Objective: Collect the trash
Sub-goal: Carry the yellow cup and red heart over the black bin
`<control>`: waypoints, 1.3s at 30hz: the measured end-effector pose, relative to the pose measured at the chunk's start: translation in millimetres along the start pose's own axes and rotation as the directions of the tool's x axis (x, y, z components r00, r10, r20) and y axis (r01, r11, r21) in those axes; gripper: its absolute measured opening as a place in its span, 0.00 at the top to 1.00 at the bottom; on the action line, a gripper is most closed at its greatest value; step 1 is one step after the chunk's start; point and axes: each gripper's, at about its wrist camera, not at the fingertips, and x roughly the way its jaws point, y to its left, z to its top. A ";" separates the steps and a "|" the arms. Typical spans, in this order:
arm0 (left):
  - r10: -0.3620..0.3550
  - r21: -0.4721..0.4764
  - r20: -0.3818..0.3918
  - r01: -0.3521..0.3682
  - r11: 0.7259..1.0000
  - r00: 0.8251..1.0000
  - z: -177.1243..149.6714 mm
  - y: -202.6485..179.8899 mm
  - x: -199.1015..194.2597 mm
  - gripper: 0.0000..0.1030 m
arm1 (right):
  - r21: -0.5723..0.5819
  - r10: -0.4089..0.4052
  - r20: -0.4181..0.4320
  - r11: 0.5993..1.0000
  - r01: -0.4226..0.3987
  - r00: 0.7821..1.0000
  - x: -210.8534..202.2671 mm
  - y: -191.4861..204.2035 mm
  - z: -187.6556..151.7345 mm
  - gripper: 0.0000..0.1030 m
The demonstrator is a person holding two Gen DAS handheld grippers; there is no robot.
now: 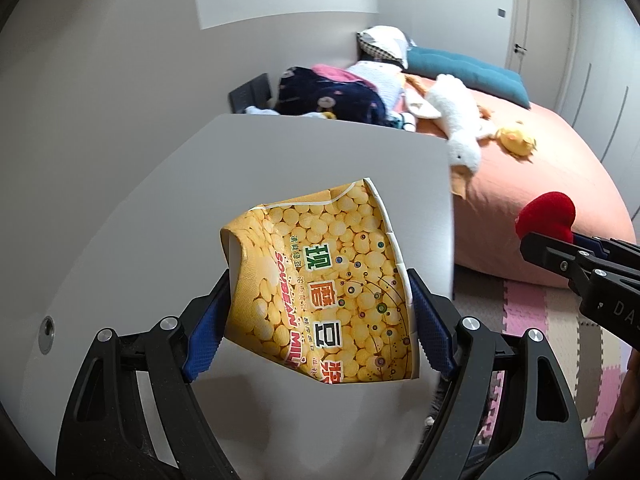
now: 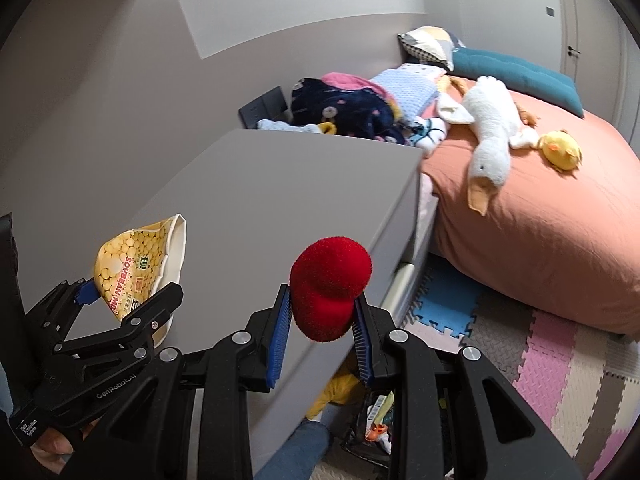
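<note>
Both pickups looked done: the left tool (image 1: pixel 320 300) gripped the crushed soybean-milk cup (image 1: pixel 320 284), the right tool (image 2: pixel 322 312) clamped the red pom-pom (image 2: pixel 328 280), binning remained.

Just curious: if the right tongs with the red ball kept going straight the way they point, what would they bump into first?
Probably the grey cabinet: the right tongs, shut on the red ball, aim down at its top near the edge. Depth is unclear; they might pass it toward the bed.

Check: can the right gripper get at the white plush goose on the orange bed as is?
Probably not: the right gripper is shut on a red fuzzy ball, so its jaws are occupied. The white plush goose lies unobstructed.
</note>
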 end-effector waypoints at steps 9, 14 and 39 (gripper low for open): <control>-0.050 0.055 -0.002 0.050 0.997 0.999 -5.5 -47.5 -3.1 0.23 | 0.039 -0.035 0.028 0.999 0.034 0.999 -26.9 -37.8 -19.0 0.70; -0.075 0.080 -0.004 0.076 0.994 0.997 -8.1 -67.1 -6.4 0.23 | 0.062 -0.059 0.037 0.996 0.057 0.998 -37.2 -54.7 -26.4 0.70; -0.201 0.211 -0.047 0.207 0.955 0.978 -29.3 -162.1 -10.4 0.23 | 0.149 -0.183 0.059 0.974 0.173 0.981 -83.5 -125.9 -67.9 0.70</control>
